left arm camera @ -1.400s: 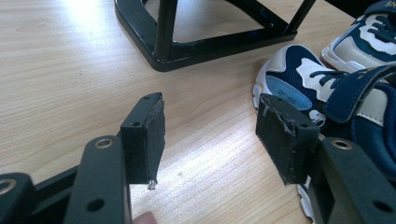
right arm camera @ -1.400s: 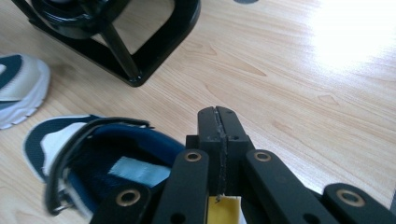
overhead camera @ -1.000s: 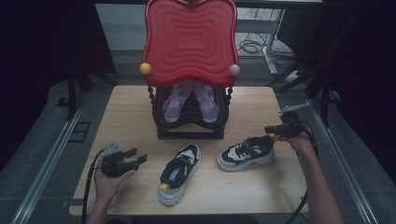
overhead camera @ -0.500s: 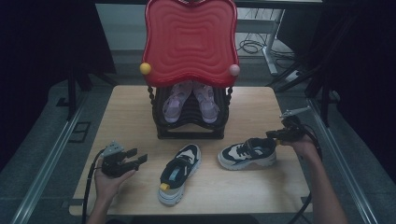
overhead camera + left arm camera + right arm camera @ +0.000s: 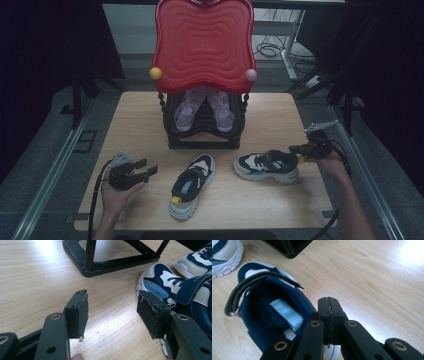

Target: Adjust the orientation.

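Two navy, white and cream sneakers lie on the wooden table [image 5: 135, 120]. The left sneaker [image 5: 192, 182] [image 5: 175, 290] points away from me, its yellow heel tab toward the front edge. My left gripper [image 5: 149, 171] [image 5: 112, 312] rests open on the table just left of it, with nothing between the pads. The right sneaker [image 5: 265, 166] [image 5: 269, 315] lies sideways, toe to the left. My right gripper [image 5: 295, 149] [image 5: 328, 302] is shut right at its heel, above the collar. I see nothing between its pads.
A black rack [image 5: 205, 135] stands at the table's middle back and holds a pair of purple sandals [image 5: 192, 107]. A large red wavy panel [image 5: 202, 45] rises above it. Metal rails run along both table sides.
My right gripper has drifted slightly toward me, staying at the right sneaker's heel. The sneakers and my left gripper have not moved.
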A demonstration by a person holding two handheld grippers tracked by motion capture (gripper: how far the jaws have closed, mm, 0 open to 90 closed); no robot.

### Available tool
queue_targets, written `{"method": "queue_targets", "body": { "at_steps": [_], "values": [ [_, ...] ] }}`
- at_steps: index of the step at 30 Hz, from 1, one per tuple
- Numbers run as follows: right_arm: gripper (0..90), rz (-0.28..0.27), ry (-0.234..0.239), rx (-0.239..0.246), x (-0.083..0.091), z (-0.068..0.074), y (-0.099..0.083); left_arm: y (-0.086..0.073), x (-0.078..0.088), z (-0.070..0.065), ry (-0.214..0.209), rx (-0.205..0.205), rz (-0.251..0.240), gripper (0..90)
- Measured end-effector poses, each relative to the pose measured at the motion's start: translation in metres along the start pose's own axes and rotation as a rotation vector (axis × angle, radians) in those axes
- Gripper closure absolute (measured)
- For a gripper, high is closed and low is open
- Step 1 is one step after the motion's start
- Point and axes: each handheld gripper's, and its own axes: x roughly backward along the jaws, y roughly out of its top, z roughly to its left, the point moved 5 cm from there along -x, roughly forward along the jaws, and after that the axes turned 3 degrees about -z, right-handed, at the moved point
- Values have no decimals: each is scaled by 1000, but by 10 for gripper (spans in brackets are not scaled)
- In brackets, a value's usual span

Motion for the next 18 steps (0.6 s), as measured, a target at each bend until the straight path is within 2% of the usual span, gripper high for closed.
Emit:
{"method": "queue_targets", "body": {
  "at_steps": [10,18],
  "values": [
    [900,-17,14,18,14,20,-25,0,0,-2,-2,0,0,426],
    [900,-66,11,14,23,33,-41,0,-1,-2,-4,-1,1,426]
  ]
}}
